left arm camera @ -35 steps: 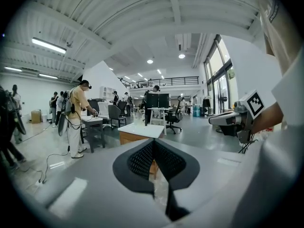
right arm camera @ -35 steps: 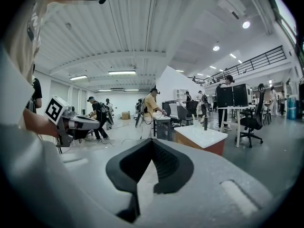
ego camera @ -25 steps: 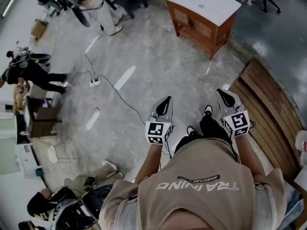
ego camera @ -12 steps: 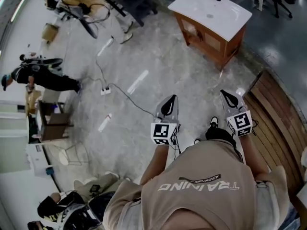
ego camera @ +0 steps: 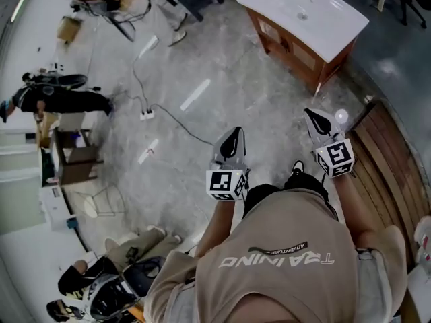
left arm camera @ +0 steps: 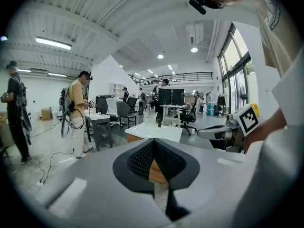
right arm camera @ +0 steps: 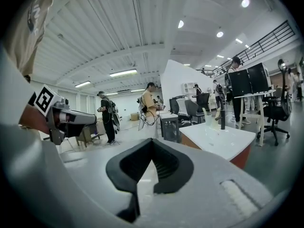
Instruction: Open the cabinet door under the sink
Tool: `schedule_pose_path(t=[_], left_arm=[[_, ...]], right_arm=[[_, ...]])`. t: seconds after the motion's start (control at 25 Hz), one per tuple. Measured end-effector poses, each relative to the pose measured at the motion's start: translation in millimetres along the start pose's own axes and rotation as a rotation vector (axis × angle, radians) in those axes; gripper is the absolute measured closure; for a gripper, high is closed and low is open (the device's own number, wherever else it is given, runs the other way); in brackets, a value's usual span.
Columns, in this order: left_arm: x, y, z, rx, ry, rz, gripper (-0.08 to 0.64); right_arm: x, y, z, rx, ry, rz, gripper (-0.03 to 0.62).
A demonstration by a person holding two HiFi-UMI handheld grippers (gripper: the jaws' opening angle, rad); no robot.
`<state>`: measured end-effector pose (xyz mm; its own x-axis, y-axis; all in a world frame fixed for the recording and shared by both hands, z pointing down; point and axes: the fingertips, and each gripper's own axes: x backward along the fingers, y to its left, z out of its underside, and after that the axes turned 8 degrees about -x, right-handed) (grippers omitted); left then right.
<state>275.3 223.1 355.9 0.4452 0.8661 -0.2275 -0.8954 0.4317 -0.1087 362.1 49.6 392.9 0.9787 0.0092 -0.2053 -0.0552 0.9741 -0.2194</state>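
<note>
Wood-fronted cabinet (ego camera: 289, 44) under the white sink (ego camera: 306, 9) stands well ahead of me with its doors shut, so I judge this to be the approach, nothing touched yet. Both tongs are closed on nothing: left gripper (ego camera: 231, 140), right gripper (ego camera: 316, 123). Next I must close in and part one pair for a door pull. Bare concrete lies between; a cable (ego camera: 176, 125) runs at left, planks (ego camera: 377, 153) edge the right.
</note>
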Motion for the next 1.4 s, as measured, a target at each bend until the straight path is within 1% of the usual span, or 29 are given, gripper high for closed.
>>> schedule_pose_path(t=[0.2,0.4,0.56,0.76,0.92,1.04,1.12,1.28,1.4], left_arm=[[-29.4,12.9,7.1,0.019,0.038,0.018,0.541],[-72.8,49.7,18.1,0.045,0.037,0.058,0.541],[-111.9,83.1,19.0,0.046,0.015,0.128,0.541],[-163.9,123.4,3.0,0.020,-0.019,0.249,0.541],[-198.4,149.3,-0.9,-0.013,-0.033,0.318,0.541],[-216.3,165.5,-2.9,-0.016,-0.029,0.336,0.541],[-223.4,174.5,0.4,-0.010,-0.018,0.340,0.541],[-248.6,189.4,13.2,0.000,0.025,0.335,0.542],[-268.1,192.9,12.4,-0.005,0.037,0.321,0.541]], right_arm=[[-22.4,-18.2,11.4,-0.012,0.061,0.011,0.591],[-62.1,-36.7,14.1,0.006,0.093,0.054,0.591],[-99.3,-41.2,-4.2,0.006,0.067,0.127,0.591],[-143.7,-41.7,-30.8,0.008,0.043,0.203,0.591],[-164.3,-49.7,-33.2,-0.023,0.026,0.289,0.591],[-172.7,-59.2,-28.6,-0.051,0.035,0.344,0.591],[-179.0,-62.8,-26.4,-0.063,0.045,0.359,0.591],[-201.9,-75.8,-29.9,-0.072,0.035,0.354,0.591],[-217.1,-91.7,-28.6,-0.077,0.029,0.338,0.591]])
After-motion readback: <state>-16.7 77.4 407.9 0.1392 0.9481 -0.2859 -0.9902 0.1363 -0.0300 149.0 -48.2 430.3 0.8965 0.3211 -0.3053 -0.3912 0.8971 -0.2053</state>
